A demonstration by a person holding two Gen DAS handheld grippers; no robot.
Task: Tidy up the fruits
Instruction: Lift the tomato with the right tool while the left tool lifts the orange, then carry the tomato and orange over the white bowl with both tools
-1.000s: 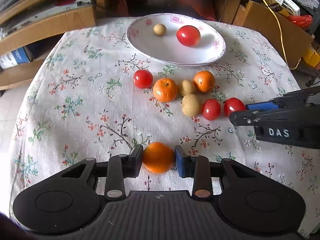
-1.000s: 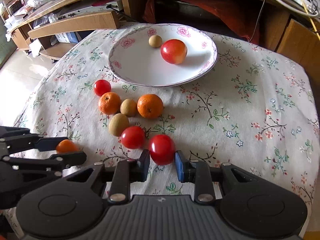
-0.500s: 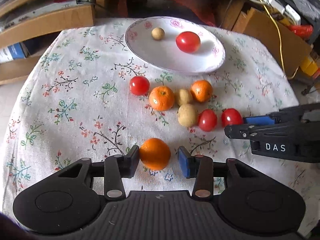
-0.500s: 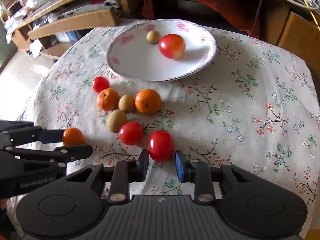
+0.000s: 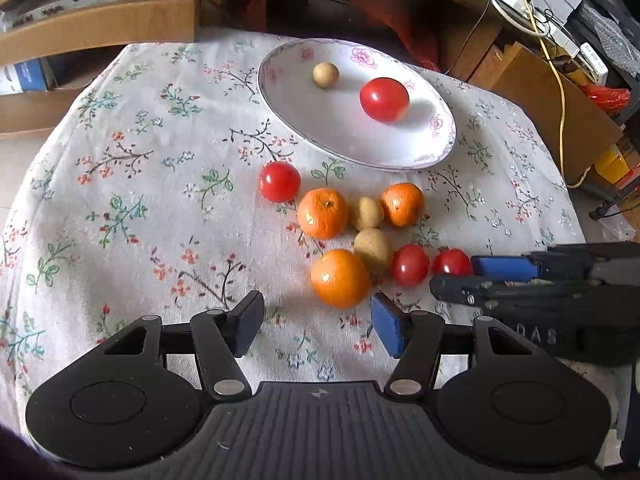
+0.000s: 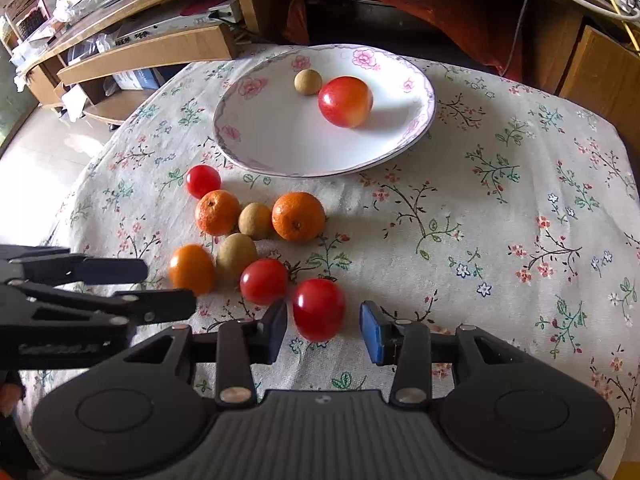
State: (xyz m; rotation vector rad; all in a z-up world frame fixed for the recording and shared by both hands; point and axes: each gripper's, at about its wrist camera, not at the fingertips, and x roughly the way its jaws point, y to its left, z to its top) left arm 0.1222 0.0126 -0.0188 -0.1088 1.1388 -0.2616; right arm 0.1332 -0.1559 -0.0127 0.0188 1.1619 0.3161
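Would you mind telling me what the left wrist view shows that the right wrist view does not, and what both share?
Only the left wrist view shows the yellow cable and the red bag at right. Only the right wrist view shows the bright floor at left. Both share the plate, holding a tomato, the loose fruit, and both open tools: left tool, right tool.

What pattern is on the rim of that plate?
Pink flowers on white, with a thin dark edge line, on the plate; the right wrist view shows it best.

Floral-clothed table (image 6: 500, 208) bears plate (image 6: 276, 152), loose fruit (image 6: 298, 216).
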